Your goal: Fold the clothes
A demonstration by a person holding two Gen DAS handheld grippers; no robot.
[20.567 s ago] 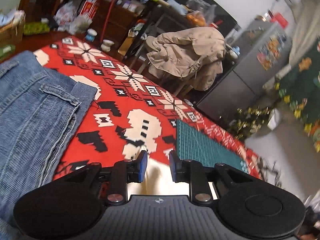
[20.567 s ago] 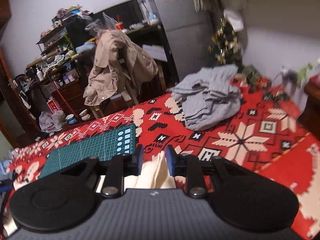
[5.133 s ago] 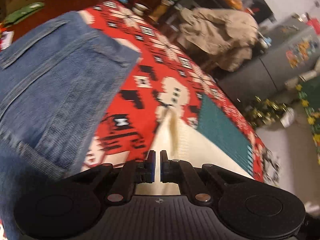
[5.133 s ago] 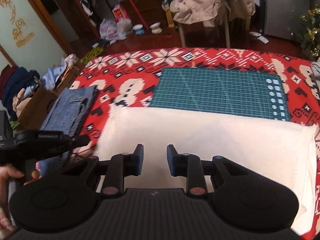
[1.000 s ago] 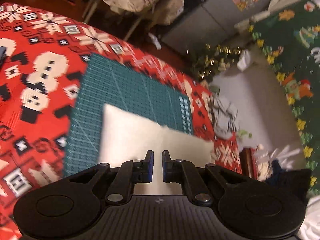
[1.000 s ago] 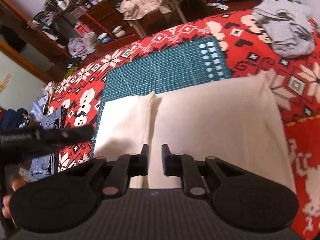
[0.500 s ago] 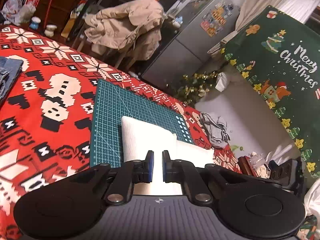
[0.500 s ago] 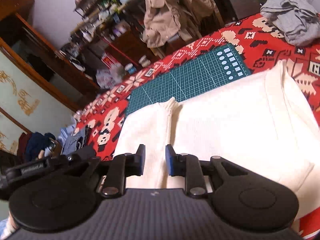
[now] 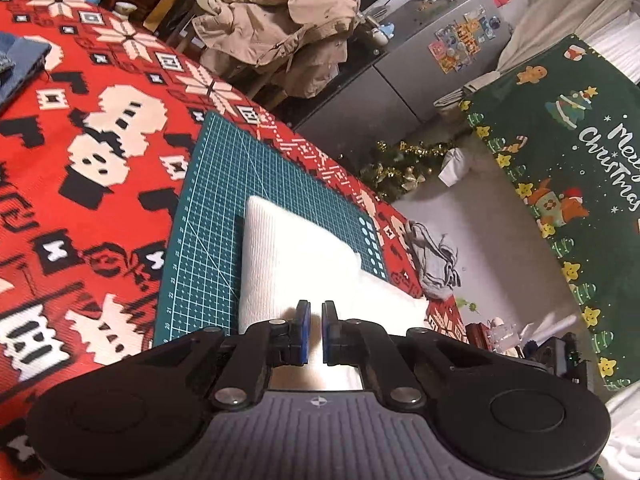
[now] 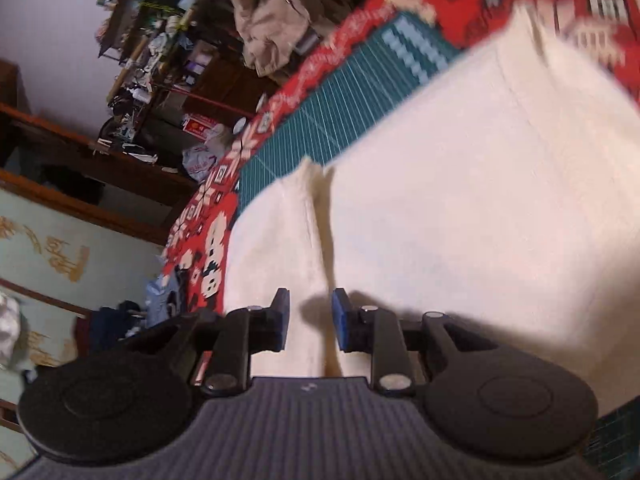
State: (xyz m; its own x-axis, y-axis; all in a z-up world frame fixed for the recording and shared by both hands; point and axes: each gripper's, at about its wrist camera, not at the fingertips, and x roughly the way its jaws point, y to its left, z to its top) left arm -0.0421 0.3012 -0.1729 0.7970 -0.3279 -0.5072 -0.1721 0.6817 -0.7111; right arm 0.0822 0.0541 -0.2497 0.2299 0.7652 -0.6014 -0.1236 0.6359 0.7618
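A cream garment (image 9: 296,264) lies folded on the green cutting mat (image 9: 208,216), which sits on the red patterned cloth (image 9: 92,148) covering the table. In the left wrist view one folded edge runs along the mat's ruled lines, while a lower layer juts toward the table's far edge, just beside a crumpled grey garment (image 9: 434,260).

The left gripper (image 9: 314,330) has its blue pads almost together, only a thin slit between them, and whether cloth is pinched there cannot be told. The right gripper (image 10: 308,318) has just been opening its jaws; they now stand apart over the cream cloth (image 10: 460,208), a raised fold passing between them without the pads pressing it (that view is blurred).

Readable writing: a dark green hanging (image 9: 568,168) at the right says "Merry Christmas" in white script, cut off by the frame edge. The grey fridge (image 9: 432,52) carries stickers too small to read. A beige coat (image 9: 280,36) drapes over a chair beyond the table's far edge, and folded denim (image 9: 16,64) lies at its left corner.
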